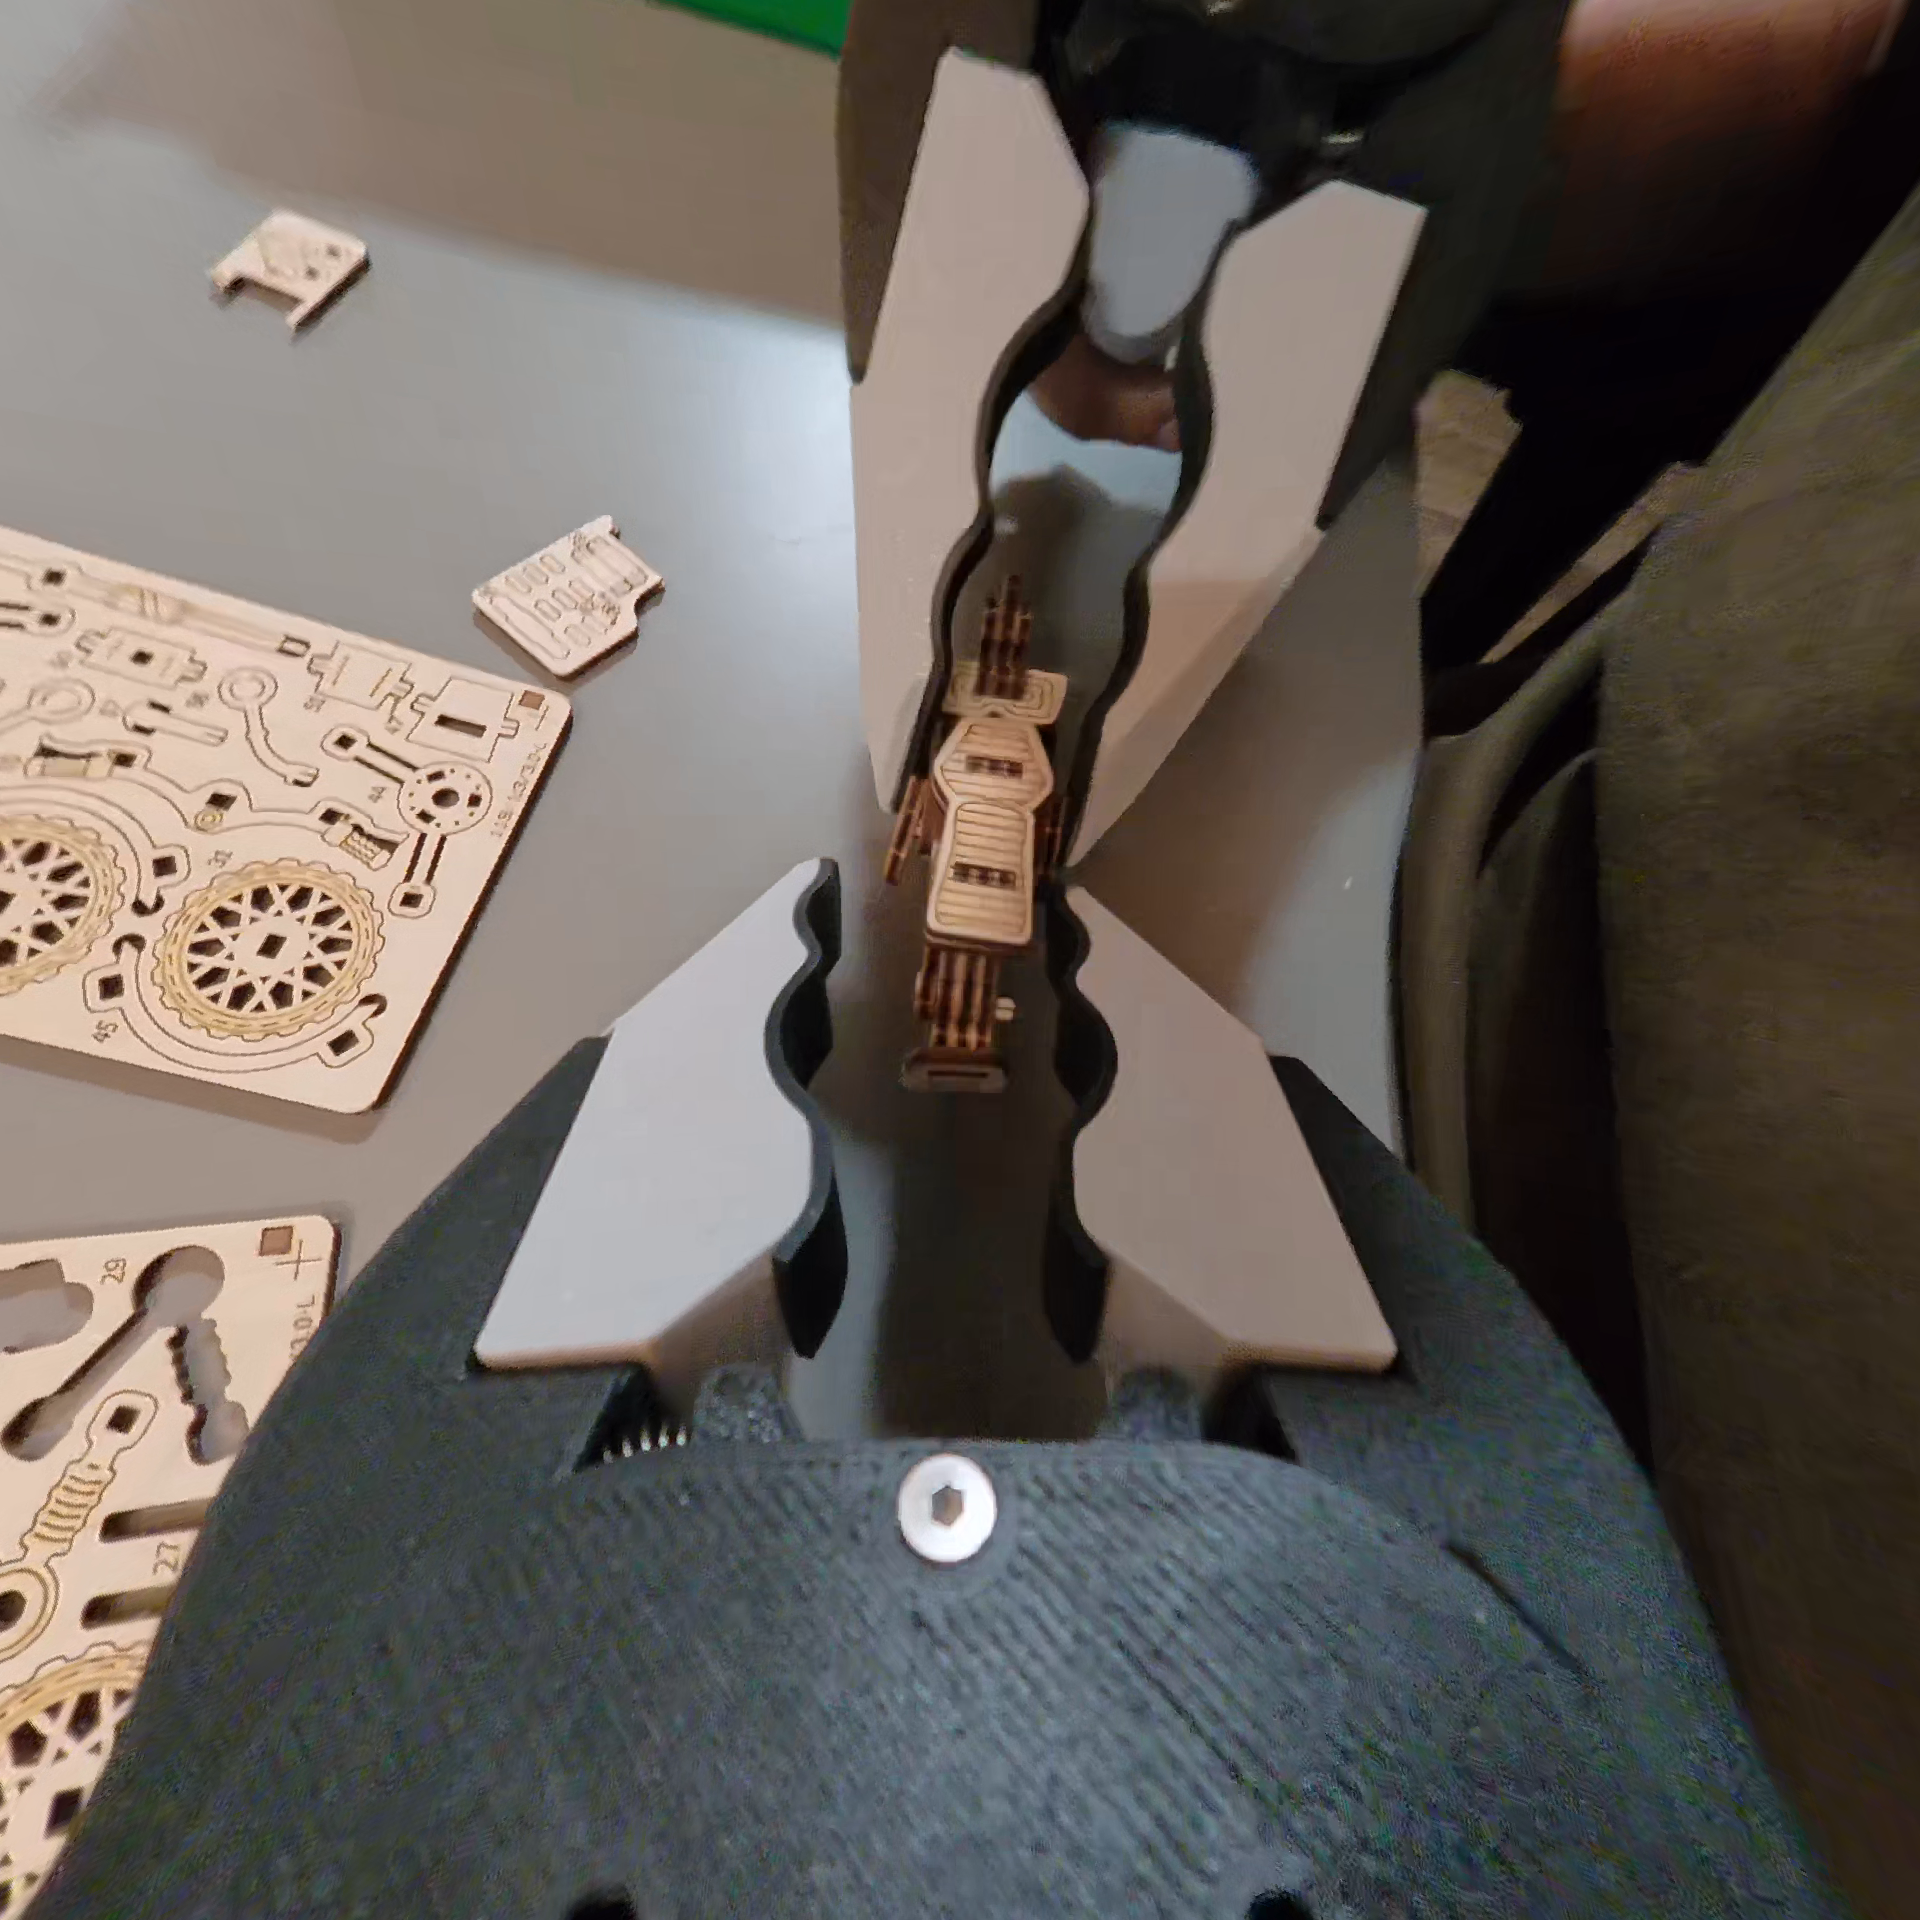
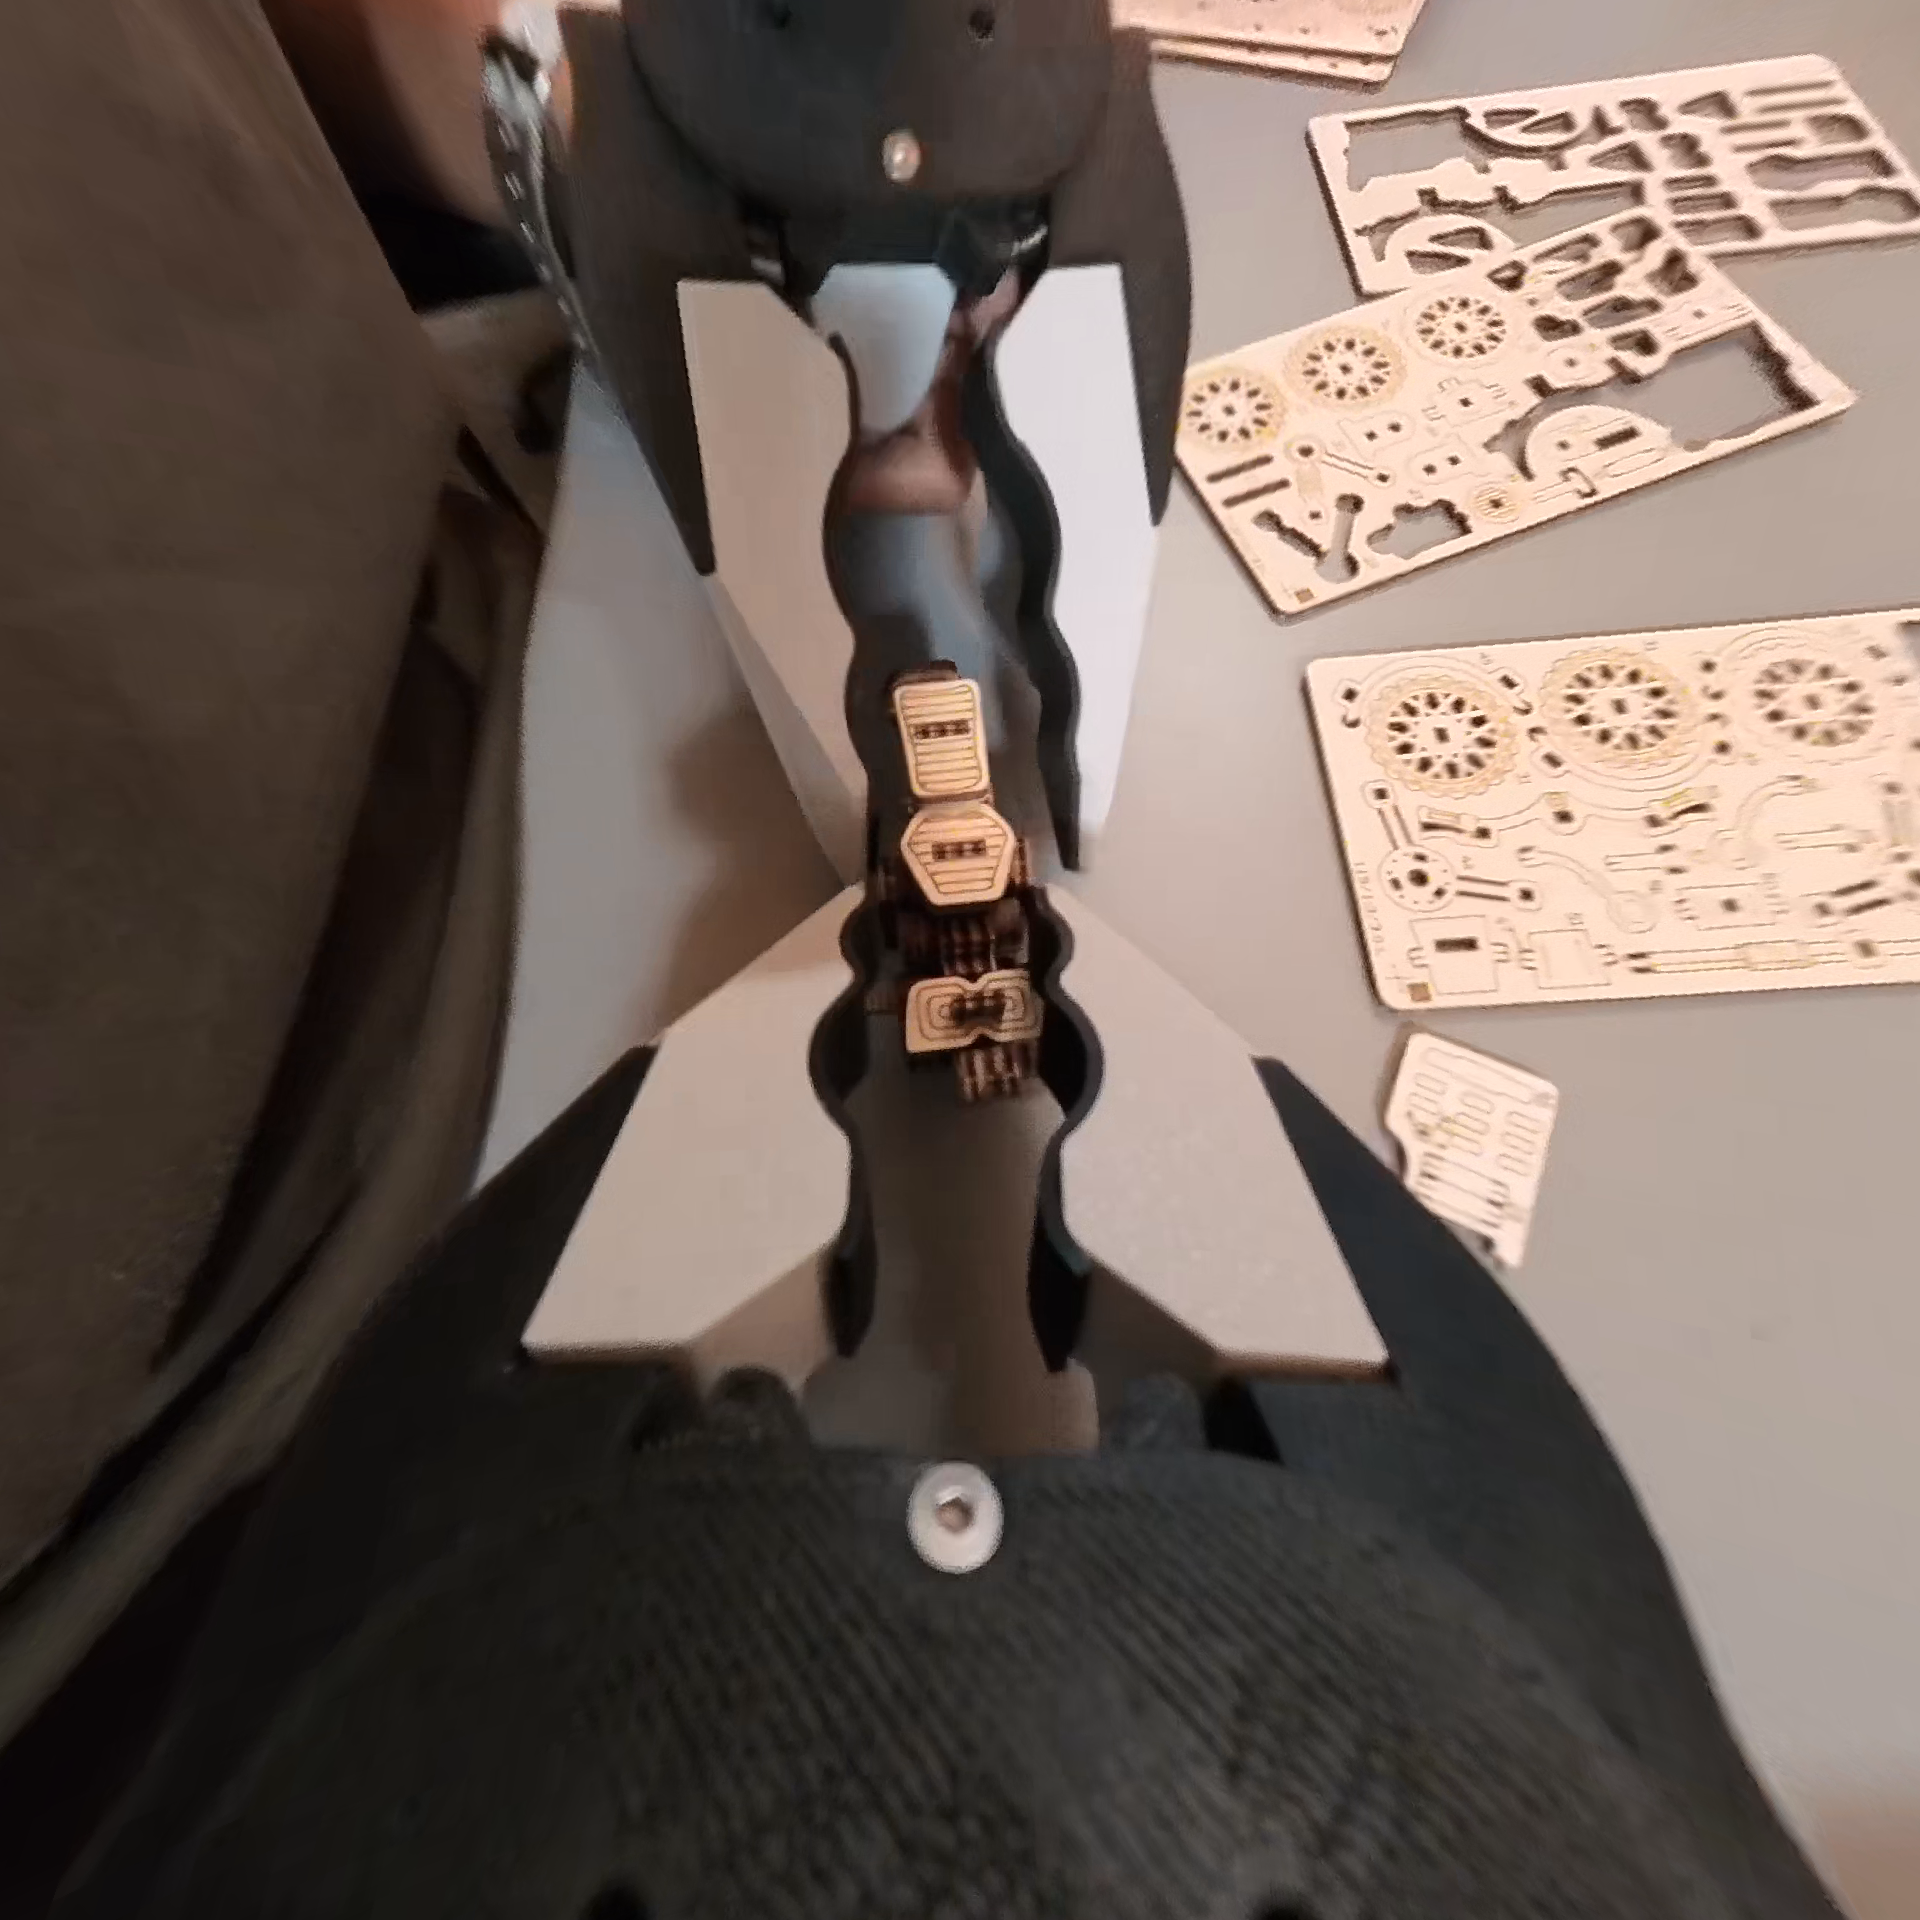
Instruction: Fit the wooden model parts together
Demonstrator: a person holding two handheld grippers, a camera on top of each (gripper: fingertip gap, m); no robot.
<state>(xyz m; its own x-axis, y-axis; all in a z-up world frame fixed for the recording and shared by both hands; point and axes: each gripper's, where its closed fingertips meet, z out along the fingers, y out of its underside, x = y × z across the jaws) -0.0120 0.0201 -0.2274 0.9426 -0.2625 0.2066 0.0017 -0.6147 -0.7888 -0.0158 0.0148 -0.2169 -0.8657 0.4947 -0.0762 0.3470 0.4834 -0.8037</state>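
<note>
A small wooden model (image 1: 977, 831), built of layered laser-cut parts, hangs in the air between my two grippers, which face each other tip to tip. My right gripper (image 2: 951, 914) is shut on one end of the model (image 2: 971, 1013). In the left wrist view the right gripper (image 1: 987, 831) comes in from the top. My left gripper (image 1: 945, 883) is open, and its fingers (image 1: 810, 1039) stand on either side of the model's other end with a gap on both sides. In the right wrist view the left gripper (image 2: 971, 847) comes in from above.
Wooden part sheets (image 1: 260, 831) (image 1: 135, 1455) lie on the grey table (image 1: 623, 364) with two loose cut pieces (image 1: 291, 265) (image 1: 571, 603). The right wrist view shows several sheets (image 2: 1610, 810) (image 2: 1507, 416) and a loose piece (image 2: 1470, 1132). A person's dark clothing (image 1: 1662, 1039) is close beside the grippers. The grippers are tip to tip, or close to it.
</note>
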